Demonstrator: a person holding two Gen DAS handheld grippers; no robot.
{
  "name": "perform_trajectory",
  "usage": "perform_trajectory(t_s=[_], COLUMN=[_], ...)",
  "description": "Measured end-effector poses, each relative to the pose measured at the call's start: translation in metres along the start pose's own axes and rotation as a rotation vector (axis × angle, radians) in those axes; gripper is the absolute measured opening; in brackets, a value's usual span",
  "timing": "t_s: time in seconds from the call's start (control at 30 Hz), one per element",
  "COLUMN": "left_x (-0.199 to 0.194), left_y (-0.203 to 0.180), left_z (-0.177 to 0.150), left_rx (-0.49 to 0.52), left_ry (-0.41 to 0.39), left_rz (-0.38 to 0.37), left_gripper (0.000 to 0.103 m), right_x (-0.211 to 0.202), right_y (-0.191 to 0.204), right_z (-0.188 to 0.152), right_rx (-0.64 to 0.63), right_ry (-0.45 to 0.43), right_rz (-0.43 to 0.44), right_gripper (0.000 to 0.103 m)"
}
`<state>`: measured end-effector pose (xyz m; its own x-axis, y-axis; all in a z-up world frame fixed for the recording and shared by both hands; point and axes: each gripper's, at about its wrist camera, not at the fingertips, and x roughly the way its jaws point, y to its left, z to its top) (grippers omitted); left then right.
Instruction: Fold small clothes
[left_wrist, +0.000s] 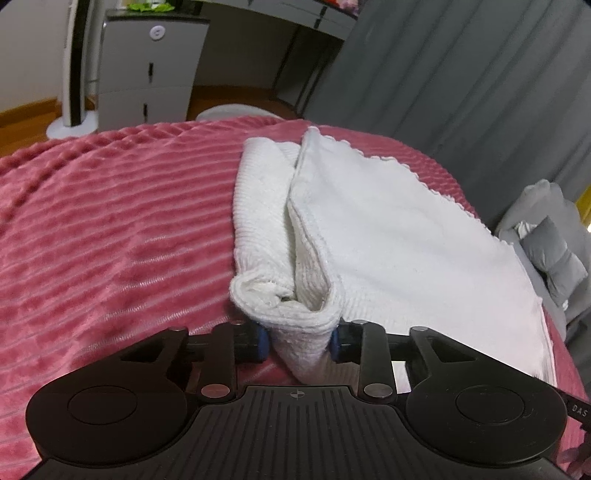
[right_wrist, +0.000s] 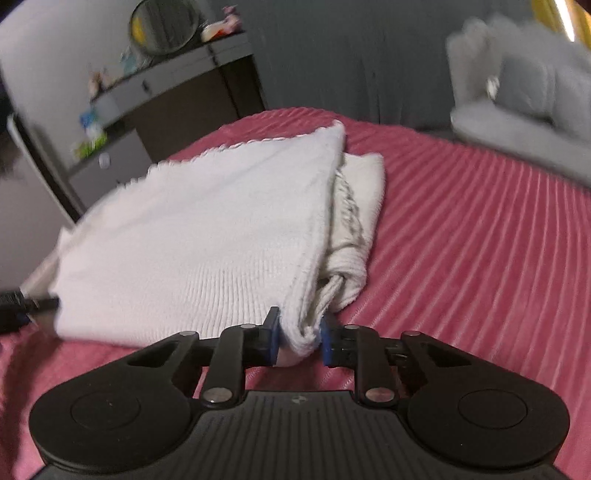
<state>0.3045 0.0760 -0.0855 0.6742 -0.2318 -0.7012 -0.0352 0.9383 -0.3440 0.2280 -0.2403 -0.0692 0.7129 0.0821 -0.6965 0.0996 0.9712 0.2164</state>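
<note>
A white knit garment (left_wrist: 388, 236) lies partly folded on the pink ribbed blanket (left_wrist: 110, 229), its scalloped hem toward the far edge. My left gripper (left_wrist: 299, 341) is shut on the near left corner, where several thick layers bunch between the blue pads. In the right wrist view the same white garment (right_wrist: 207, 236) stretches away to the left, with a sleeve fold along its right side. My right gripper (right_wrist: 298, 345) is shut on the near right corner, the pads pressing a rolled edge of cloth. The left gripper's tip (right_wrist: 26, 306) shows at the far left edge.
The pink blanket (right_wrist: 480, 240) covers the bed out to its far edge. Grey curtains (left_wrist: 461, 74) hang behind it. A grey drawer cabinet (left_wrist: 147, 70) and a white stand (left_wrist: 74, 66) sit at the back left. Grey pillows (right_wrist: 524, 85) lie at the right.
</note>
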Motion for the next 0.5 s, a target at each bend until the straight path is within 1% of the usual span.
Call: perform_trajectory(t_s=[0.03, 0.17, 0.33, 0.5], left_x=[0.000, -0.001, -0.005, -0.011], left_y=[-0.001, -0.003, -0.001, 0.001], left_z=[0.001, 0.001, 0.004, 0.006], left_rx=[0.000, -0.003, 0.000, -0.004], left_ry=[0.000, 0.000, -0.001, -0.009], left_rz=[0.001, 0.001, -0.010, -0.030], left_gripper=[0.028, 0.023, 0.019, 0.016], right_x=[0.000, -0.002, -0.006, -0.010], right_y=[0.004, 0.018, 0.020, 0.022], right_z=[0.000, 0.000, 0.000, -0.001], right_rx=[-0.023, -0.106, -0.124, -0.167], right_ry=[0.001, -0.004, -0.010, -0.027], right_rz=[-0.015, -0.065, -0.078, -0.100], right_gripper=[0.018, 0.015, 0.014, 0.013])
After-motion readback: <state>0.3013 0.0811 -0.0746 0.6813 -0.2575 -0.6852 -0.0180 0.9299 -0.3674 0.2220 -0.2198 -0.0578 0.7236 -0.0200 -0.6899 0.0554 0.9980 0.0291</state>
